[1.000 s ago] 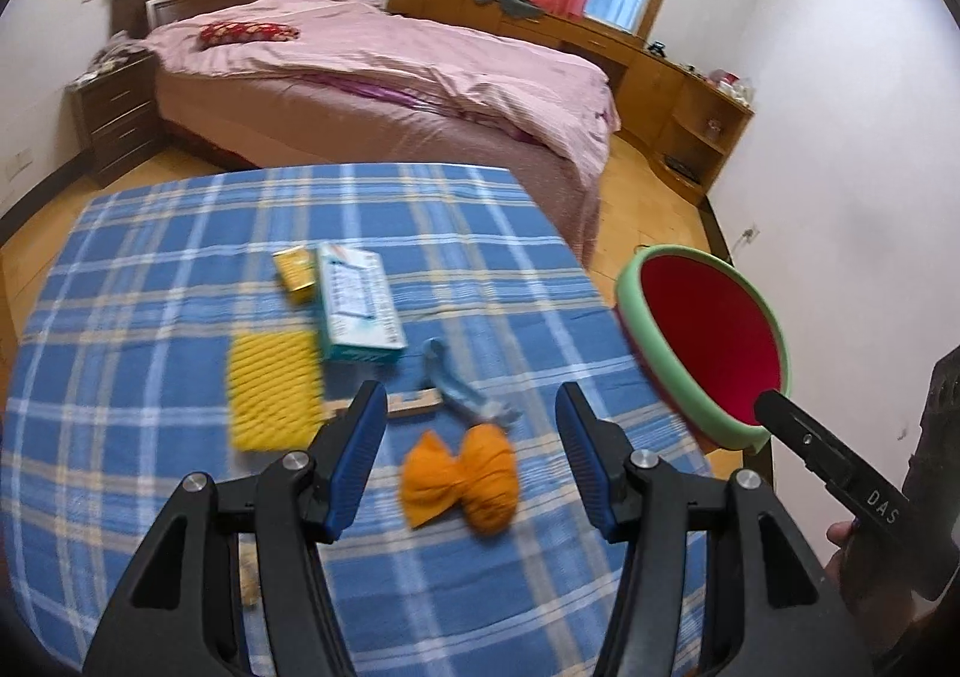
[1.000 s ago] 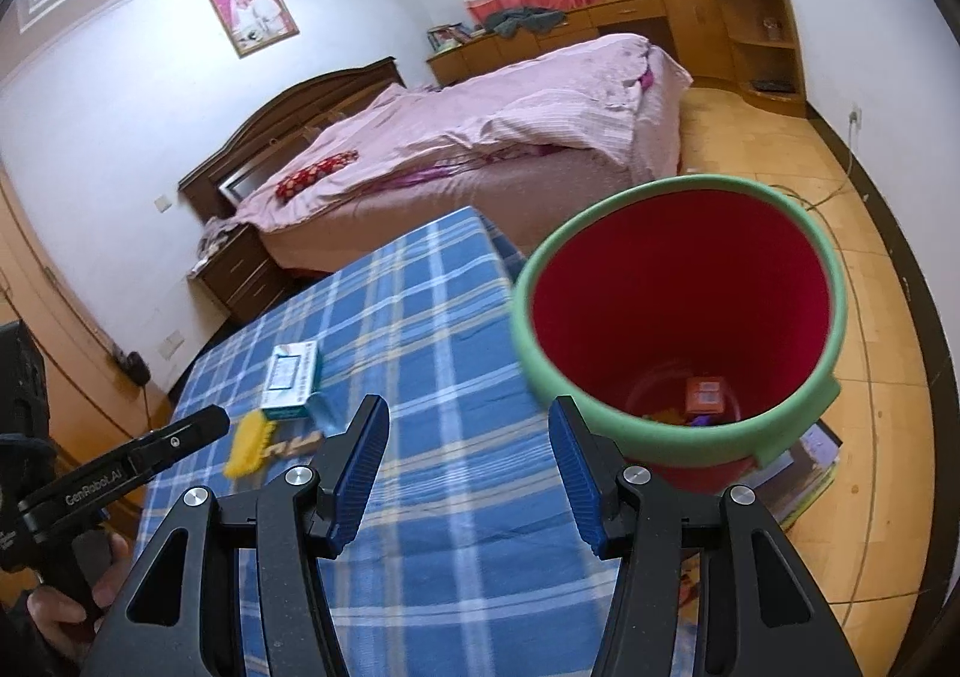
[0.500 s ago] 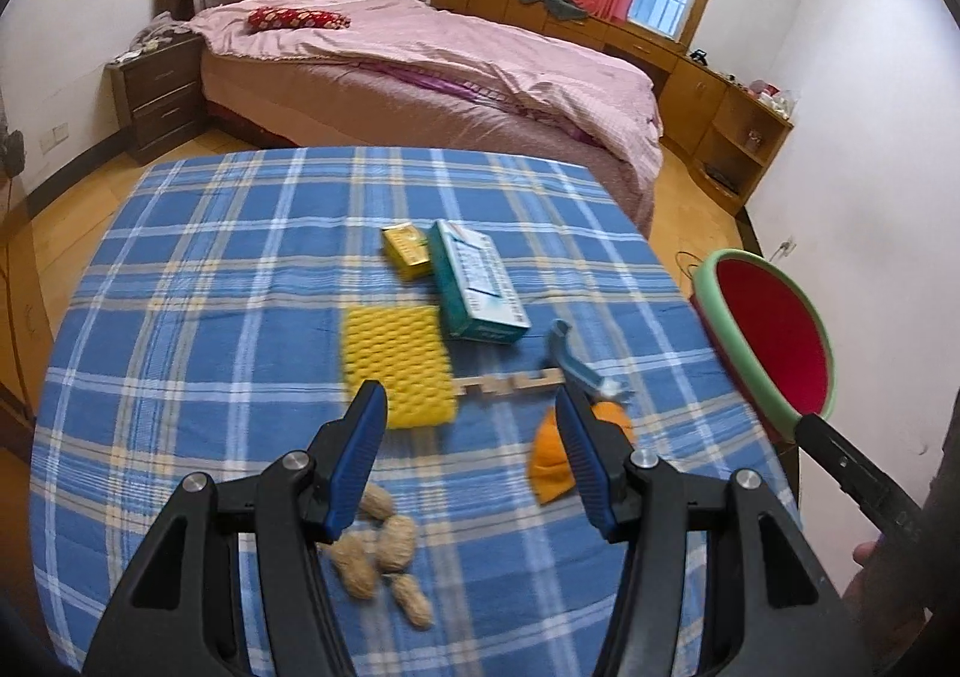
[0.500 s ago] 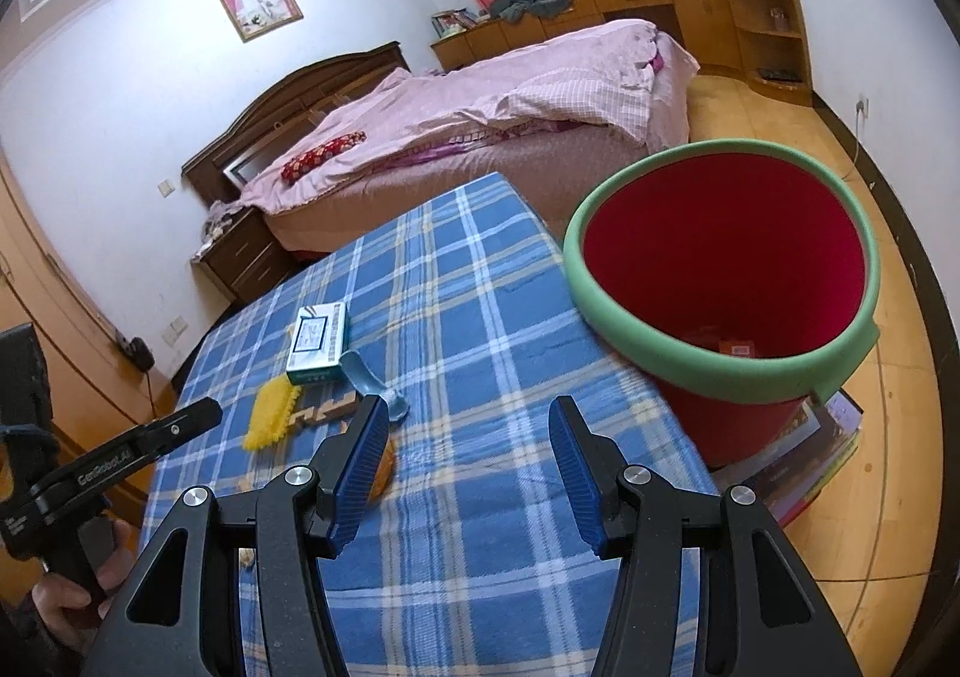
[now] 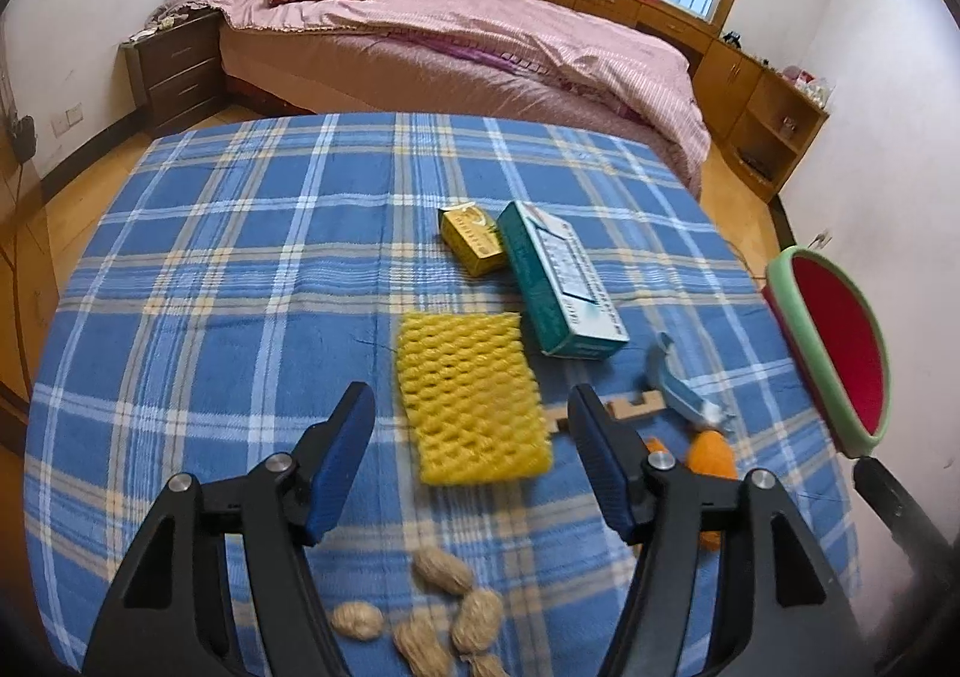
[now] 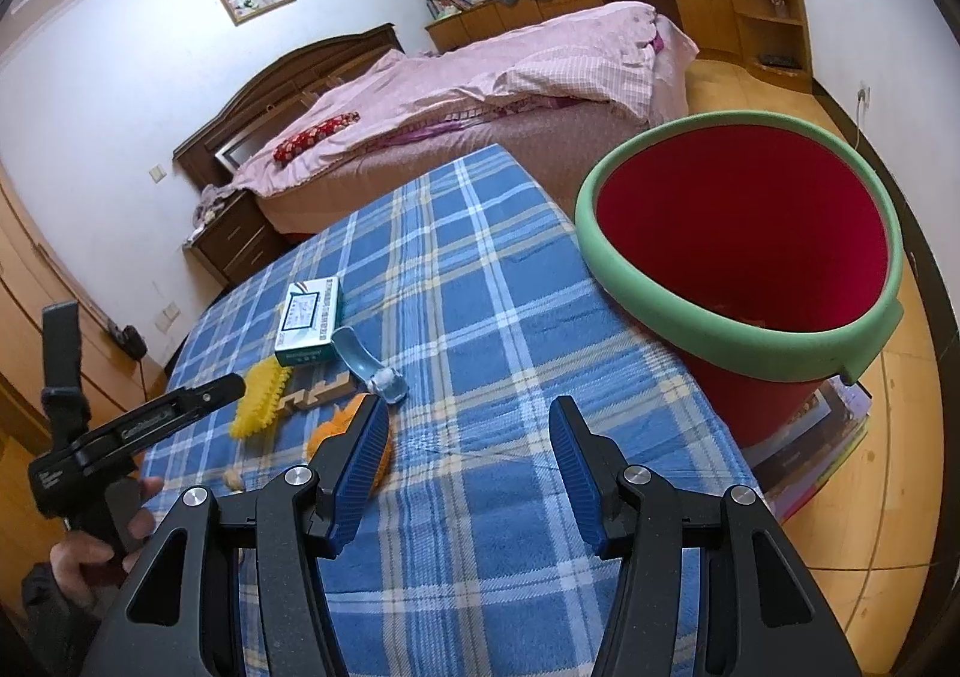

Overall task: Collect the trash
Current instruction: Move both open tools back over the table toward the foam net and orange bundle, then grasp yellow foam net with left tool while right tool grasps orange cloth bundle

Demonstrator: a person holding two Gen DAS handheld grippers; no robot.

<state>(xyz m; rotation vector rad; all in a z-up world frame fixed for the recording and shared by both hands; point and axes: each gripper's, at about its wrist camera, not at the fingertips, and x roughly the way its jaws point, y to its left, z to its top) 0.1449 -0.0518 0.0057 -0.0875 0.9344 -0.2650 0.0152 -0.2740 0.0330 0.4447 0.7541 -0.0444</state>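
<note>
1. Right now my left gripper (image 5: pixel 471 452) hangs over the blue plaid tablecloth (image 5: pixel 240 269) with its blue-padded jaws spread wide and nothing between them
2. Just ahead of it lies a yellow foam net (image 5: pixel 471 398), flat on the cloth
3. Beyond the net sit a small yellow box (image 5: pixel 472 237) and a long teal carton (image 5: pixel 561 287), side by side and touching
4. To the right of the net are a notched wooden strip (image 5: pixel 636 410), a pale blue plastic piece (image 5: pixel 681 386) and an orange peel (image 5: pixel 711 452), partly hidden behind the left gripper's right finger
5. Close under that gripper lie several peanuts in their shells (image 5: pixel 444 608)
6. My right gripper (image 6: pixel 468 464) is also wide open and empty, hovering above the cloth near the table's edge
7. Beside the table stands the red bin with a green rim (image 6: pixel 750 233); something small and orange seems to lie inside, though I cannot make it out
8. A bed with a pink cover (image 6: pixel 480 77) fills the room behind
</note>
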